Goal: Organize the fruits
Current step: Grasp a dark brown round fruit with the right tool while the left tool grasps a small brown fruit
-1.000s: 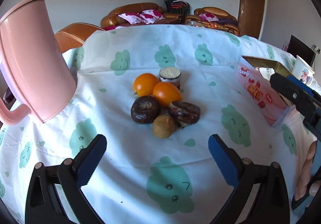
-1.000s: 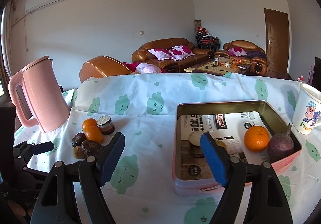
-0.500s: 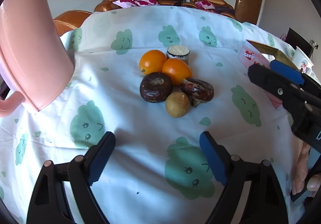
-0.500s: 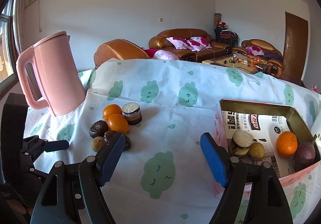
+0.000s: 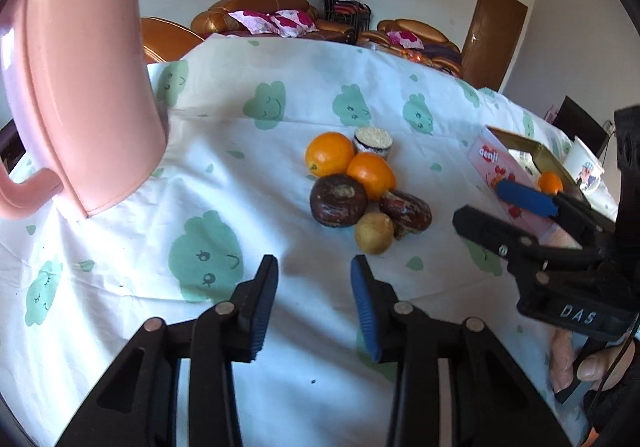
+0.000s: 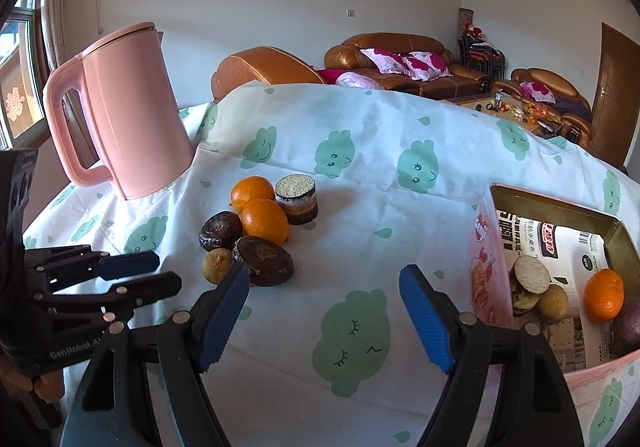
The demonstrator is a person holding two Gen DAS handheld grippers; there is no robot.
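Beside the pink kettle (image 6: 124, 115): two oranges (image 6: 252, 193), two dark fruits (image 6: 220, 231) (touching). Your left hand-held gripper (image 5: 314, 287) and right hand-held gripper (image 6: 324, 303) both gape, empty.

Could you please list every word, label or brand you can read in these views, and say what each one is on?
"GenRobot.AI": body of the left gripper, as seen in the right wrist view.
"DAS": body of the right gripper, as seen in the left wrist view.
"Genji", first letter unclear: pink side of the box.
Printed sheet lining the box: characters and barcode too small to read.

Pink kettle (image 5: 76, 87) cropped; tin box (image 6: 560, 287) cropped
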